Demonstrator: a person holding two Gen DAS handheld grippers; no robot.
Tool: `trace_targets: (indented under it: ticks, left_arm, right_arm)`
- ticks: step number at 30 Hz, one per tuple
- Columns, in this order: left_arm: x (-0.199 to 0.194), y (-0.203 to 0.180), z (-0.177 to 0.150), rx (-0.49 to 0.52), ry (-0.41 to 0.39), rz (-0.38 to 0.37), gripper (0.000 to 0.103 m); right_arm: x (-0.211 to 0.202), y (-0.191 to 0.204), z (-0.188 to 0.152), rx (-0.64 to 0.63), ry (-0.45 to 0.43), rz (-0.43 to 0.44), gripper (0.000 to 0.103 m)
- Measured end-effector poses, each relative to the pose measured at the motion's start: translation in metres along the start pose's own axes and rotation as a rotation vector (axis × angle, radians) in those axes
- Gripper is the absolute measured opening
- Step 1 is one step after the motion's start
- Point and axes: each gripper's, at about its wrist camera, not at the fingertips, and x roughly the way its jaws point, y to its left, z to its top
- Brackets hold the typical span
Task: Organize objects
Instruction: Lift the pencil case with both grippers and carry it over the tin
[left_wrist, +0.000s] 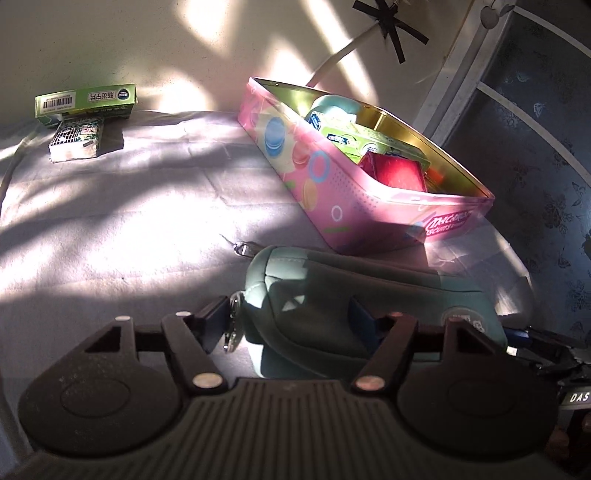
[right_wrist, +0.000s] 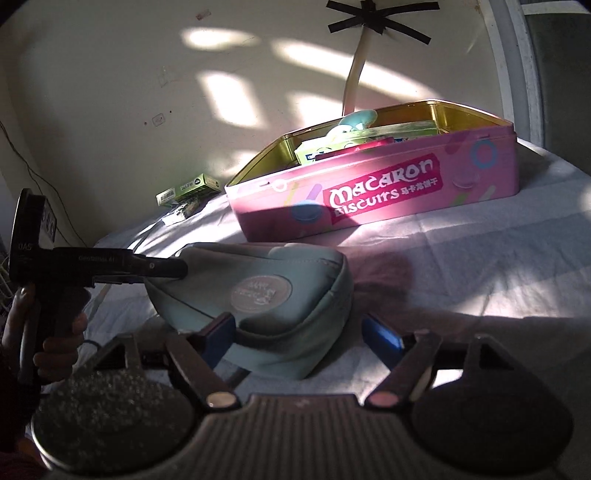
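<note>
Pink tin (right_wrist: 373, 192): "MACARON BISCUITS"; teal pouch (right_wrist: 258, 295) nr.

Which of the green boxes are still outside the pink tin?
The green box by the wall, resting on a patterned box; the others lie inside the pink tin.

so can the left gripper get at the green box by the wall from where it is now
Probably not yet: the left gripper has its jaws around the teal pouch, and the green box lies far off across bare cloth.

Pouch (right_wrist: 258, 295) showing matt stitched cloth; tin (right_wrist: 373, 192) shining glossy metal, gold inside; table cover (left_wrist: 129, 229) looking soft woven cloth.
</note>
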Motion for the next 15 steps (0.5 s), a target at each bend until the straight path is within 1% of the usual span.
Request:
trace_targets:
  ticks: [2,3,4,5,7,8,9,11,13,15]
  left_arm:
    - [-0.009,-0.009,-0.002,0.015,-0.009,0.030,0.066]
    - [-0.017,-0.012,-0.002,0.021,-0.024,0.035,0.066]
    - [-0.027,-0.015,-0.001,0.022,-0.048,0.026,0.066]
    - [-0.037,-0.017,0.002,0.019,-0.073,0.009,0.065]
    - [-0.051,-0.025,0.016,0.012,-0.131,-0.027,0.065]
    - [-0.055,-0.030,0.026,0.016,-0.159,-0.034,0.065]
    - [-0.056,-0.038,0.036,0.028,-0.191,-0.039,0.065]
    - [-0.049,-0.055,0.057,0.070,-0.237,-0.034,0.065]
    - [-0.034,-0.071,0.076,0.102,-0.269,-0.022,0.066]
    - [-0.011,-0.083,0.092,0.111,-0.277,-0.010,0.066]
  right_arm:
    - [0.002,0.007,0.003,-0.026,-0.009,-0.015,0.074]
    - [-0.001,0.007,0.006,-0.039,-0.022,-0.011,0.069]
    - [-0.007,0.005,0.011,-0.047,-0.040,-0.004,0.065]
    - [-0.014,0.000,0.017,-0.046,-0.062,0.012,0.058]
    - [-0.028,-0.010,0.035,-0.023,-0.118,0.054,0.056]
    - [-0.034,-0.013,0.046,-0.019,-0.147,0.064,0.053]
    - [-0.039,-0.016,0.057,-0.028,-0.176,0.063,0.053]
    - [-0.046,-0.017,0.080,-0.074,-0.240,0.021,0.052]
    - [-0.047,-0.020,0.106,-0.137,-0.315,-0.048,0.052]
    - [-0.040,-0.031,0.126,-0.146,-0.341,-0.091,0.052]
